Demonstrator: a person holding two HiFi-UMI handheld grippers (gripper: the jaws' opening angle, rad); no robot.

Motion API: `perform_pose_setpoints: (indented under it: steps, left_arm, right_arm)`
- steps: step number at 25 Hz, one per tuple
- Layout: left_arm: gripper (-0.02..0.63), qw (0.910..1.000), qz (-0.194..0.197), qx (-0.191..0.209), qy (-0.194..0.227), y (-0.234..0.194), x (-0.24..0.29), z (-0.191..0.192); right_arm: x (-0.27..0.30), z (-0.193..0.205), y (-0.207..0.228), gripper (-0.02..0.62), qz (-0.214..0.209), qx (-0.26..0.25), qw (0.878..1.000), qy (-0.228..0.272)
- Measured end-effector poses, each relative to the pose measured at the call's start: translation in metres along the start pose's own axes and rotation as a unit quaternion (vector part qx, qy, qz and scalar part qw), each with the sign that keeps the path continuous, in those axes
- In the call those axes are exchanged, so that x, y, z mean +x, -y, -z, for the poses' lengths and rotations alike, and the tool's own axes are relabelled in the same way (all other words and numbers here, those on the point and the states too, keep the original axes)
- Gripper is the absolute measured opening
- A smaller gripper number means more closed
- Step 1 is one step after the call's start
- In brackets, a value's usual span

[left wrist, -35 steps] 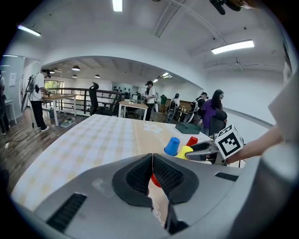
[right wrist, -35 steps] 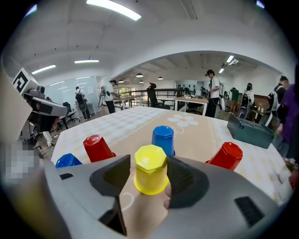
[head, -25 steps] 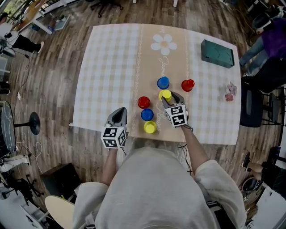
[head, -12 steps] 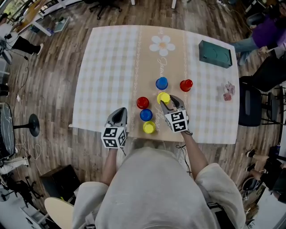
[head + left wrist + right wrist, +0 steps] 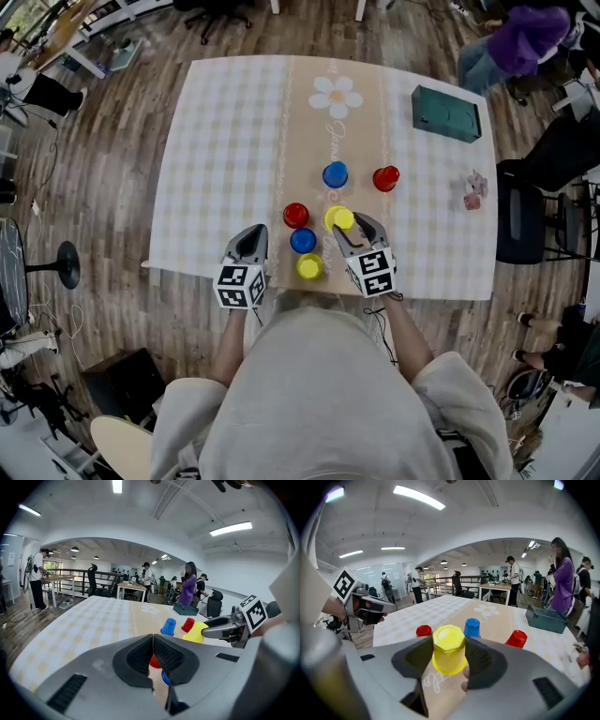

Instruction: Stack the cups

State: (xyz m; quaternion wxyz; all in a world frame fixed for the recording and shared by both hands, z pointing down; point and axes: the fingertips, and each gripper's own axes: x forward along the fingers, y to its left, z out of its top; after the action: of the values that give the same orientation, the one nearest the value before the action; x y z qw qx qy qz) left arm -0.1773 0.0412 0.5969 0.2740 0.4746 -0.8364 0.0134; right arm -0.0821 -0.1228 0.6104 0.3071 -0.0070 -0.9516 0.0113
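Checked tablecloth [image 5: 216,141], tan runner [image 5: 314,141] down the middle. R gripper [image 5: 349,228] clamped on yellow cup [image 5: 339,219], mouth-down, axis upright, looks lifted off the cloth. Second yellow cup [image 5: 310,266] stands nearer me and to the left, just beside blue cup [image 5: 303,241]. Prob. the target: carry back-left, then straight down over it. L gripper [image 5: 249,236] jaws together, empty, at near table edge.

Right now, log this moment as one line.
left gripper: shut, empty | right gripper: shut on yellow cup, inverted | stacking: not begun
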Motion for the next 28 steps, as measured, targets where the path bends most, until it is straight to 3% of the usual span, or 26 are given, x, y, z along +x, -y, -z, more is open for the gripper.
perform_pose_setpoints:
  steps: [28]
  left_arm:
    - [0.014, 0.9990, -0.029, -0.025, 0.022, -0.019, -0.023, -0.002]
  right_arm:
    - [0.011, -0.037, -0.073, 0.216, -0.073, -0.058, 0.996, 0.000]
